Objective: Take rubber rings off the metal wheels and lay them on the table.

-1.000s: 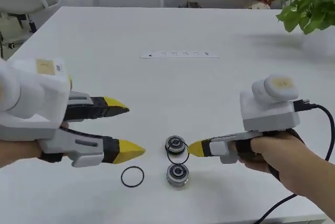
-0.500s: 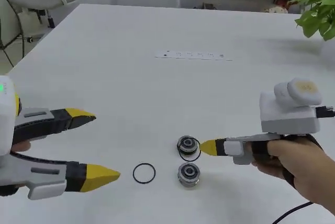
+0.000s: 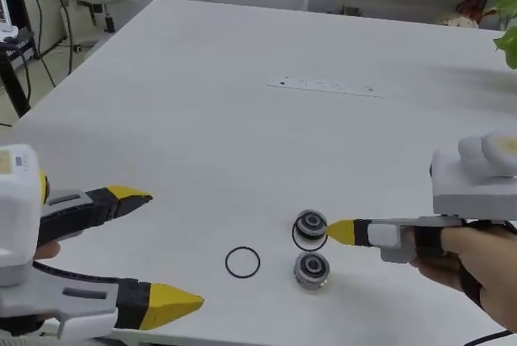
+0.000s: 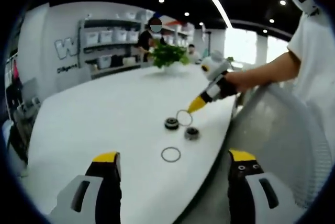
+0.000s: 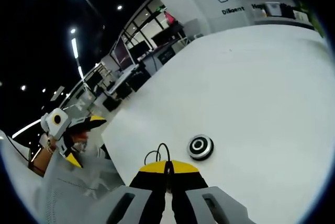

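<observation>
head view / right gripper: comes in from 3 o'clock, jaws shut tip to tip on a thin black rubber ring.
head view / pinched ring: the loop hangs at the 6 o'clock side of the far wheel. From here we can't tell if it's clear of the wheel.
head view / near wheel: at 6 o'clock of the far one, just beside it, on the table.
head view / loose ring: flat on the table at 9 o'clock of the near wheel, near but apart.
head view / left gripper: at 8 o'clock of the frame, jaws spread wide, empty, well apart from the wheels.
left gripper view / own jaws: wide open, holding nothing. The loose ring lies ahead between the tips, untouched.
left gripper view / pinched ring: on edge at the right gripper's tip, between the two wheels. To us it looks free of both.
right gripper view / own jaws: closed with the ring nipped in the tips, its loop sticking out at 11 o'clock. The far wheel, by our reading, sits at 2 o'clock, apart from the ring.
step: we judge the second ring is off its wheel and we're in carry-and-lay.
progress: one ring down, one in hand. We can't tell if any remain on the wheels.
next: swing the pinched ring over bare table toward 9 o'clock, lower until flat, then open. Stay clear of the wheels to avoid a snag.
</observation>
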Demonstrator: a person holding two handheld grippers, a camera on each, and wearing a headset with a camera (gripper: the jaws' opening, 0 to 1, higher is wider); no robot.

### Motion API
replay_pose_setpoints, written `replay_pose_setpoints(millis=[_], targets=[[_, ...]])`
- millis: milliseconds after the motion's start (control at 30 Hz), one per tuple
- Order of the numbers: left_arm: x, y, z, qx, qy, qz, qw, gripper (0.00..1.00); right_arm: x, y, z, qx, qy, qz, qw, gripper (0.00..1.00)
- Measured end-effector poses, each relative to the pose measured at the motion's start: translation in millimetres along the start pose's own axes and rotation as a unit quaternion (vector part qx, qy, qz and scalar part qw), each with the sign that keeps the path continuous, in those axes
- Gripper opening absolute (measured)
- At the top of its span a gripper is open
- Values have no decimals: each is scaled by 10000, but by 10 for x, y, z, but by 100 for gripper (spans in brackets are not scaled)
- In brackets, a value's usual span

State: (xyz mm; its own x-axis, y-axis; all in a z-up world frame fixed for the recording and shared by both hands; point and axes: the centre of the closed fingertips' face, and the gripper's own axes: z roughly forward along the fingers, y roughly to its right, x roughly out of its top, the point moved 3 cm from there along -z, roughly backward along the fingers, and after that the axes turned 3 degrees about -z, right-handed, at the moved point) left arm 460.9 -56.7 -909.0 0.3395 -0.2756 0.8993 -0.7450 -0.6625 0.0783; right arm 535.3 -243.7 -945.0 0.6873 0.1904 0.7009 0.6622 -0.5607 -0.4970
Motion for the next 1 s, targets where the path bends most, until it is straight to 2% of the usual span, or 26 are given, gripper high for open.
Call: replay_pose_setpoints(millis=[33,133,200,233,367,433,533,733,1000], targets=[[-12,9,6,-9,-40,67,10000,86,16,-30,-1,29,31,-8,10000,0],[-20,63,25,-159,-28,-3,9999,89,44,-122,8,113,84,-38,9999,0],[-25,63,34,-165,-24,-39,9999,90,28,-167,29,128,-3,-126,9998,0],[-30,58,34,-154,-34,-44,9999,90,-9,-171,40,82,-169,-375,9991,0],[-35,52,32,-169,22,-204,9996,91,-6,-262,87,146,-233,-520,9983,0],[-34,57,31,-193,45,-287,9994,90,-14,-281,105,162,-344,-609,9974,0],[-29,74,46,-229,36,-222,9995,91,-13,-317,122,180,-489,-770,9957,0],[-66,102,71,-325,-102,-137,9993,91,76,-399,221,282,-510,-933,9939,0],[-72,96,63,-309,-113,-102,9994,90,102,-395,385,329,-701,-1106,9908,0]])
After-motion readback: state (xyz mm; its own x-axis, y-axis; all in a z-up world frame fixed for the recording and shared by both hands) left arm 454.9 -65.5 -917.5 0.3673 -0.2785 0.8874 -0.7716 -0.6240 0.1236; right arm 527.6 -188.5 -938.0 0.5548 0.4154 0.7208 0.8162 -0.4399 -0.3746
